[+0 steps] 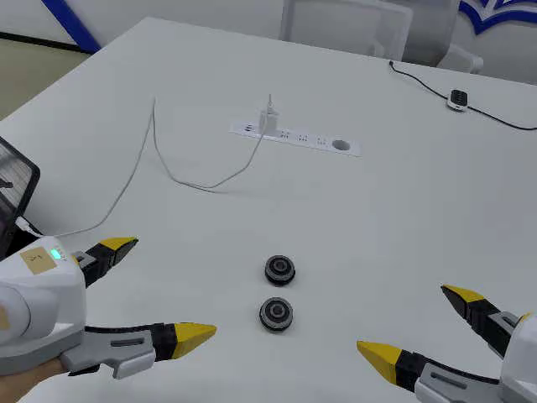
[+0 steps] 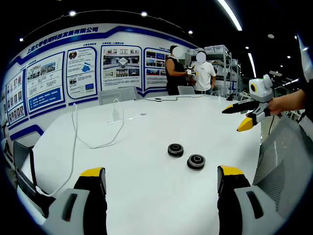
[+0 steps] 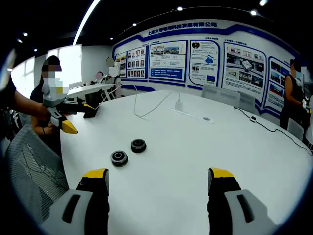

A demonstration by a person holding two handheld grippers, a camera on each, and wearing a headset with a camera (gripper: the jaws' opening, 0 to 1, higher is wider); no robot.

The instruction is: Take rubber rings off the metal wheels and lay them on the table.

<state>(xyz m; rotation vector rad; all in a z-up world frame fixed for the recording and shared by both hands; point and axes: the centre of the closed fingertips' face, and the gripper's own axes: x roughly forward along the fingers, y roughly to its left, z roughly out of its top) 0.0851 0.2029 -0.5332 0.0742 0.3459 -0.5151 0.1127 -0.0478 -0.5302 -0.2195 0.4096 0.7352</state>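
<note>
Two small metal wheels with black rubber rings lie flat on the white table, one (image 1: 280,269) just beyond the other (image 1: 276,313). They also appear in the left gripper view (image 2: 175,150) (image 2: 196,161) and the right gripper view (image 3: 138,145) (image 3: 119,158). My left gripper (image 1: 164,288) is open at the lower left, to the left of the wheels, with nothing between its yellow tips. My right gripper (image 1: 419,323) is open at the lower right, also holding nothing. Each gripper shows in the other's view: right gripper (image 2: 238,116), left gripper (image 3: 78,117).
A white power strip (image 1: 295,138) with a plugged charger and a long white cable (image 1: 151,151) lies farther back. A black cable with a small device (image 1: 457,100) is at the far right. A dark screen edge (image 1: 13,189) sits at the left. People stand beyond the table.
</note>
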